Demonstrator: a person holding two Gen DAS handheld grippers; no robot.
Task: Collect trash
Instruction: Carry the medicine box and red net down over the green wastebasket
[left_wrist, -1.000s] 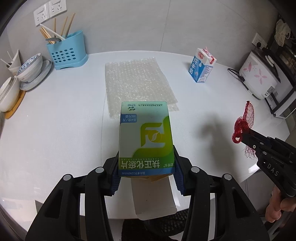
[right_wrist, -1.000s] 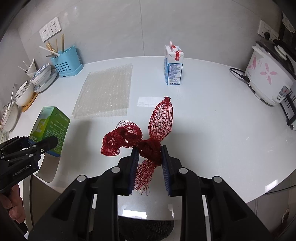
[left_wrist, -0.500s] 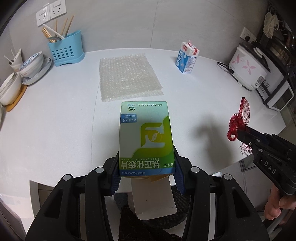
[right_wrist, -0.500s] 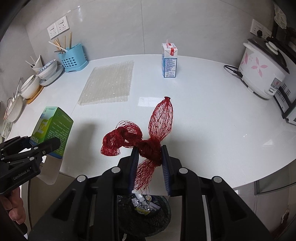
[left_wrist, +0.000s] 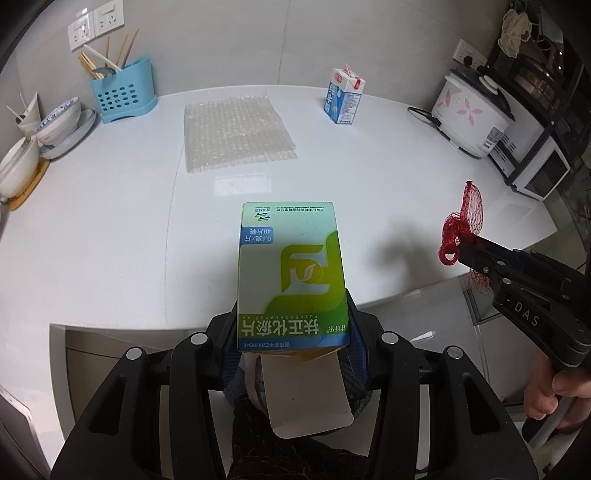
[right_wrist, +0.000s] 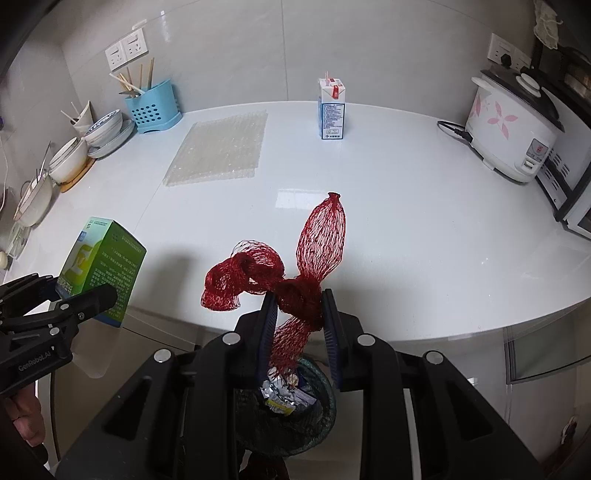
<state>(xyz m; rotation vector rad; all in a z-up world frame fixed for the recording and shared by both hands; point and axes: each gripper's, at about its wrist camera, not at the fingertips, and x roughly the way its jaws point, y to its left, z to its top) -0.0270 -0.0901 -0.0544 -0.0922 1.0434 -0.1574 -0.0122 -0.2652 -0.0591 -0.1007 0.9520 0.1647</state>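
Since a second ago we have drawn both tongs back off the worktop: left tongs grip the green box, right tongs grip the red net; only the right view shows the bin holding wrappers below

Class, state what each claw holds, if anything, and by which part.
Left claw: green box, gripped at its open flap end. Right claw: red net, pinched at its bunched middle.
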